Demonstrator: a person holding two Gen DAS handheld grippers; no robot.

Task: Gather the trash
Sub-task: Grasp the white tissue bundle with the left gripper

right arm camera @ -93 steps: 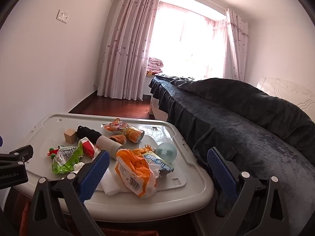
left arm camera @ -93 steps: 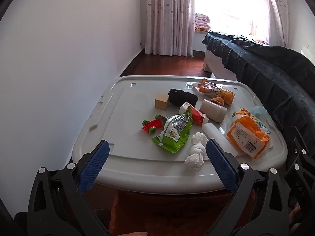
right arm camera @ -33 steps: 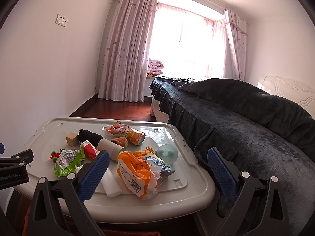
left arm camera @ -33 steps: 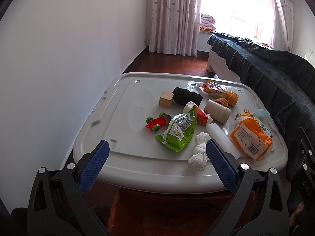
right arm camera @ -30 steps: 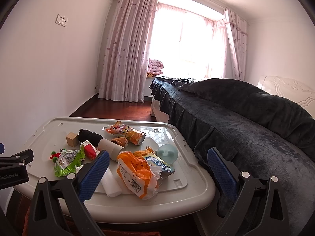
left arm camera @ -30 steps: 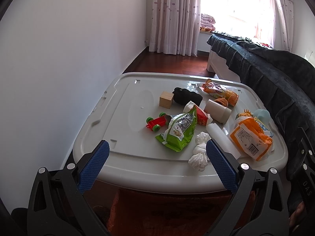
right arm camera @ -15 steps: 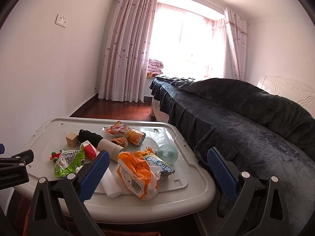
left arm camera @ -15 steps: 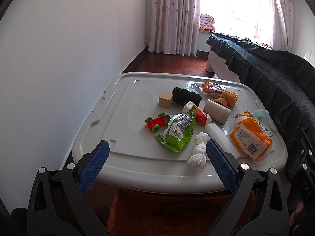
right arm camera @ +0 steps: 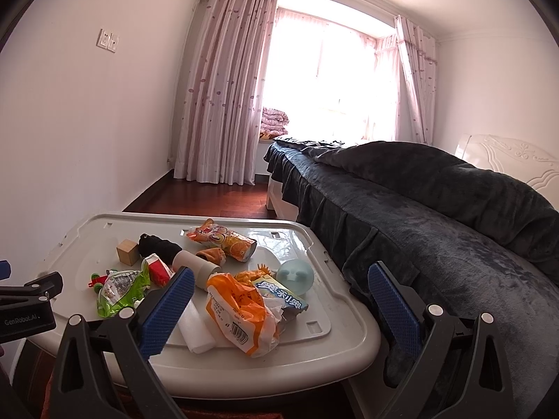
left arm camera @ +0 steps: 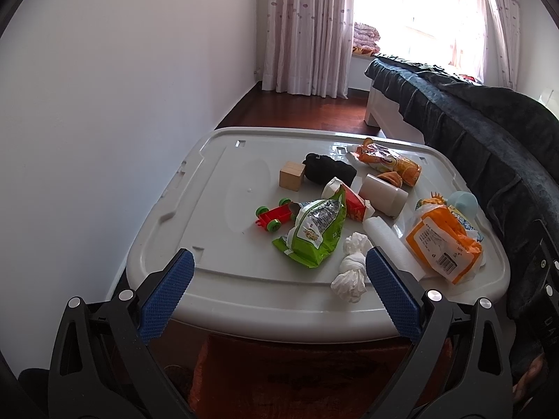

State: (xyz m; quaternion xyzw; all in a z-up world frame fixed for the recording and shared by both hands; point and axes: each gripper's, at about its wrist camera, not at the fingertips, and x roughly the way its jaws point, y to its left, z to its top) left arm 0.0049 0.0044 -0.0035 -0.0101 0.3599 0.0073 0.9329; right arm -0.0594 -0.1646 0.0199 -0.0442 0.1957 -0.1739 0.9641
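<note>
Trash lies scattered on a grey bin lid (left arm camera: 216,188): a green snack bag (left arm camera: 314,230), a crumpled white tissue (left arm camera: 351,269), an orange wrapper (left arm camera: 440,241), an orange snack packet (left arm camera: 387,160) and a red-and-white carton (left arm camera: 353,202). My left gripper (left arm camera: 277,293) hangs open over the lid's near edge, short of the green bag, with nothing between its fingers. My right gripper (right arm camera: 281,303) is open too, held off the lid's right corner, near the orange wrapper (right arm camera: 241,314).
A wooden cube (left arm camera: 291,176), a red toy car (left arm camera: 274,216), a black cloth (left arm camera: 330,171), a white cylinder (left arm camera: 382,195) and a pale blue ball (right arm camera: 295,276) share the lid. A dark-covered bed (right arm camera: 436,216) runs along the right; a white wall (left arm camera: 104,104) stands left.
Both views have shifted a little since three seconds ago, the left gripper drawing slightly back. Over the last second nothing visibly moves. Both grippers stay open.
</note>
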